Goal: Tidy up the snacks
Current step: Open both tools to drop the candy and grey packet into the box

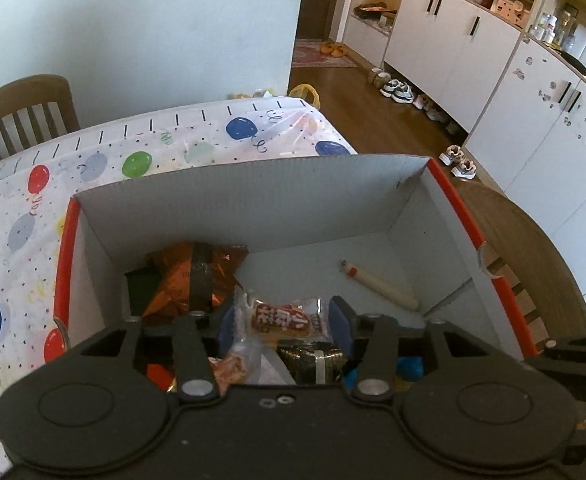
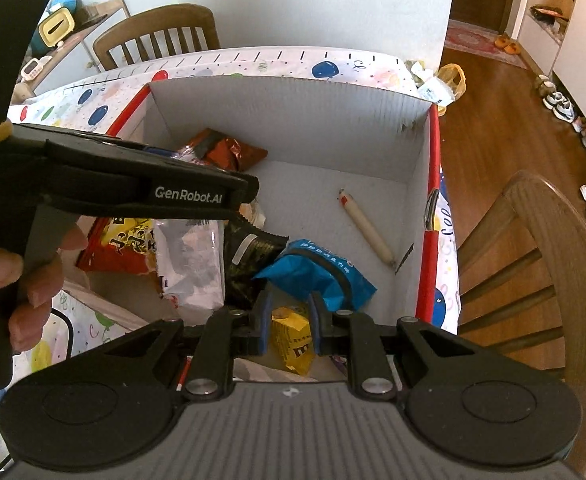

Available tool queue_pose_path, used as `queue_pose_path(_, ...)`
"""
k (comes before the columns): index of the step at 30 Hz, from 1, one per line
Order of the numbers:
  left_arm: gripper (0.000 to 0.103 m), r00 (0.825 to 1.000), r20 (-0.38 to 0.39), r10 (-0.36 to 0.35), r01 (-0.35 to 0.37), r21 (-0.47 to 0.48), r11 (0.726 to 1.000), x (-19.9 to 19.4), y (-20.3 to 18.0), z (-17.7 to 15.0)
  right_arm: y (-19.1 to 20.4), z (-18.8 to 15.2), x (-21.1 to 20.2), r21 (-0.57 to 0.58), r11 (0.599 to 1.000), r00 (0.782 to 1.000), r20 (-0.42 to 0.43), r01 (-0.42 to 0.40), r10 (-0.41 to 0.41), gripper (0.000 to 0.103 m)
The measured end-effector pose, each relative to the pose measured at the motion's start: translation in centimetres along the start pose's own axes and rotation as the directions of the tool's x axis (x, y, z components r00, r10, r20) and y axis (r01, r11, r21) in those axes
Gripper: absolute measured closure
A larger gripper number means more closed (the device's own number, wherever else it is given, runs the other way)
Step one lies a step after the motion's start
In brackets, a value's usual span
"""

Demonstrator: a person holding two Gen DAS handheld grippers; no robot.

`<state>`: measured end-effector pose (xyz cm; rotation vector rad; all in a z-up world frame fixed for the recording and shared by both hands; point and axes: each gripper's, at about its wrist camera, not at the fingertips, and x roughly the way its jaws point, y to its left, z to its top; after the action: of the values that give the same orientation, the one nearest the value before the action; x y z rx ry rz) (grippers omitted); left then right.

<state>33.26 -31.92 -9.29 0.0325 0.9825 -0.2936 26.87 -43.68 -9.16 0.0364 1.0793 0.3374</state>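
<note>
A white cardboard box [image 1: 253, 200] with red rims stands on the balloon tablecloth and holds several snack packs. My left gripper [image 1: 283, 322] reaches into the box, its jaws wide, with a small clear packet with red print [image 1: 281, 318] between them; contact with the pads is unclear. An orange-brown foil bag [image 1: 189, 276] lies beyond it. A pale sausage stick [image 1: 379, 286] lies on the box floor. My right gripper [image 2: 291, 326] hovers at the box's near edge, jaws partly apart, over a yellow candy pack [image 2: 293, 338]. A blue bag [image 2: 321, 272] and a red-yellow bag [image 2: 121, 246] lie inside.
The left gripper body [image 2: 133, 188] crosses the right wrist view over the box. A wooden chair [image 2: 533, 264] stands to the right of the table, another chair [image 1: 21, 116] at the far side. White cabinets [image 1: 453, 48] and shoes line the floor.
</note>
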Motion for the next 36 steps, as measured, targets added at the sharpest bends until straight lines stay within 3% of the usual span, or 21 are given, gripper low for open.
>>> queue_pose_path(3,0.031,1.000,0.007,0.011,-0.011,-0.013,1.000,-0.1,0.1,-0.2,-0.1,-0.1,-0.1,0.002,1.000,1.000,0.003,-0.009,0.009,0.084)
queue_pose_path(5,0.023,1.000,0.020,0.022,-0.022,-0.015,1.000,-0.5,0.2,-0.3,-0.1,-0.1,-0.2,0.005,1.000,1.000,0.007,-0.018,0.018,0.084)
queue_pose_path(12,0.012,0.998,0.060,0.028,-0.026,-0.028,0.999,-2.6,1.0,-1.1,0.4,-0.2,-1.1,-0.004,0.999,0.999,0.035,-0.035,0.035,0.084)
queue_pose_path(23,0.002,0.991,0.130,0.030,-0.025,-0.036,0.999,-7.1,3.7,-2.6,2.1,-0.5,-3.1,0.032,0.998,0.994,0.099,-0.050,0.047,0.084)
queue_pose_path(32,0.002,0.982,0.188,0.013,-0.012,-0.005,1.000,-10.8,5.5,-4.3,4.2,-0.9,-4.7,0.079,0.996,0.987,0.155,-0.047,0.035,0.083)
queue_pose_path(34,0.001,0.980,0.198,0.012,-0.013,0.004,1.000,-11.7,5.7,-4.8,4.7,-1.2,-5.1,0.094,0.994,0.985,0.170,-0.053,0.037,0.078)
queue_pose_path(35,0.001,0.979,0.203,0.011,-0.013,0.007,1.000,-12.0,5.8,-5.0,4.8,-1.3,-5.3,0.099,0.994,0.984,0.177,-0.053,0.035,0.071)
queue_pose_path(36,0.001,0.978,0.206,0.010,-0.012,0.009,1.000,-12.3,5.8,-5.2,5.2,-1.6,-5.8,0.105,0.993,0.981,0.194,-0.051,0.030,0.055)
